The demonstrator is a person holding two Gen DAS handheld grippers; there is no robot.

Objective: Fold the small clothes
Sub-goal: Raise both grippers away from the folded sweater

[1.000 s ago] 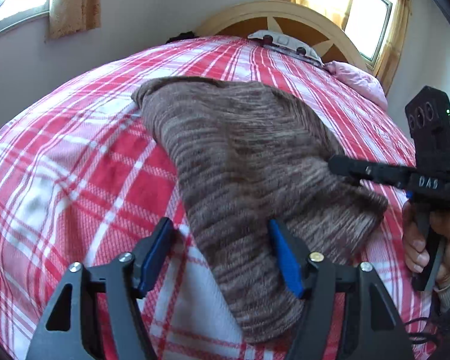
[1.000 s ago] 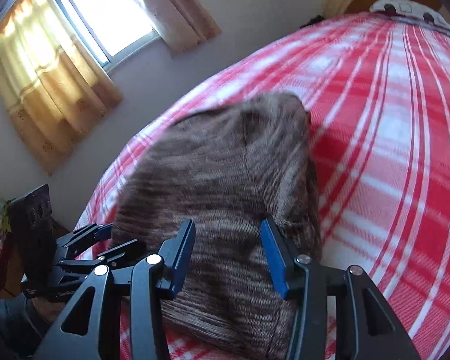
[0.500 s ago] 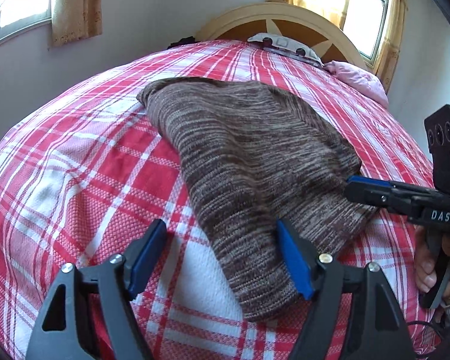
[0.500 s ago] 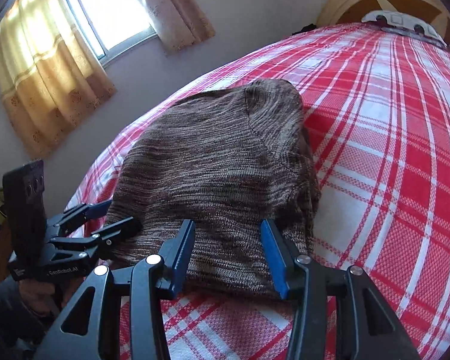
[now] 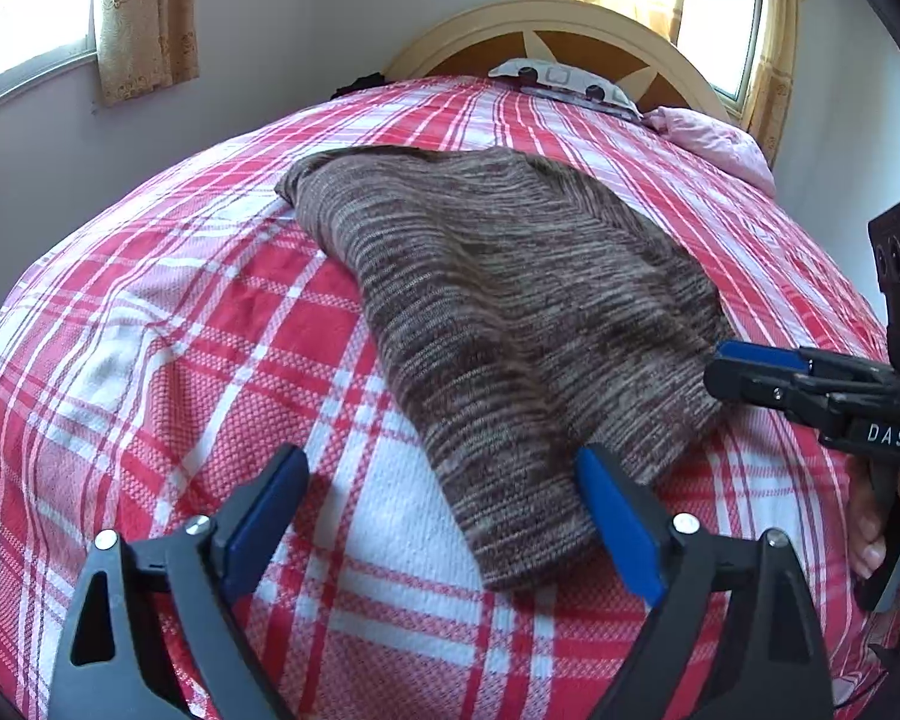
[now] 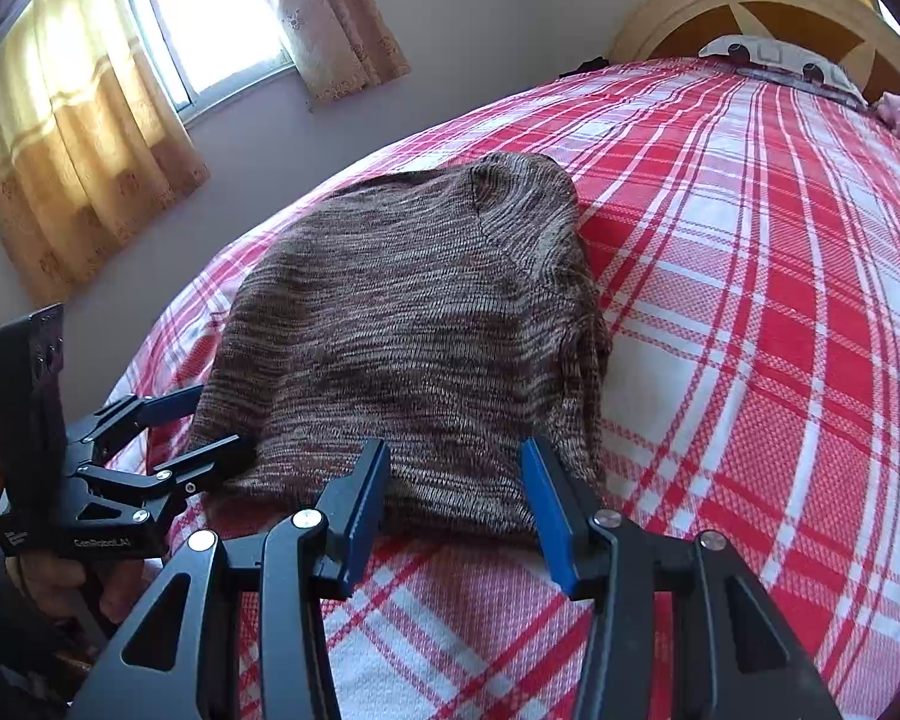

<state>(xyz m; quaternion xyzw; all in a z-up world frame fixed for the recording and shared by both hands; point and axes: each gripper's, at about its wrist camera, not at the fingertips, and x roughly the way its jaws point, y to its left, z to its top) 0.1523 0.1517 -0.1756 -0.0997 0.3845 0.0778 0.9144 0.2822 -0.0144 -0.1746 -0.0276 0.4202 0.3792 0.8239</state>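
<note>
A brown knitted garment (image 5: 510,300) lies folded on the red plaid bedspread (image 5: 180,360). My left gripper (image 5: 441,456) hovers at the garment's near left corner. Its jaws are opening wide; the corner lies by the right blue pad (image 5: 615,516), and neither pad presses on it. In the right wrist view the same garment (image 6: 414,324) fills the middle, and the left gripper (image 6: 216,420) sits at its left edge. My right gripper (image 6: 456,450) stands part open just before the near hem, holding nothing. From the left wrist view the right gripper (image 5: 726,363) reaches in at the garment's right side.
A wooden headboard (image 5: 570,30) and a patterned pillow (image 5: 564,81) stand at the far end, with a pink cloth (image 5: 714,138) beside them. Curtained windows (image 6: 210,18) line the walls. A hand (image 5: 882,534) holds the right grip. Bare bedspread (image 6: 780,300) spreads to the right.
Both grippers have drawn back from the garment toward the bed's near edge. The left jaws have spread wider. The garment lies flatter and now sits free of both grippers.
</note>
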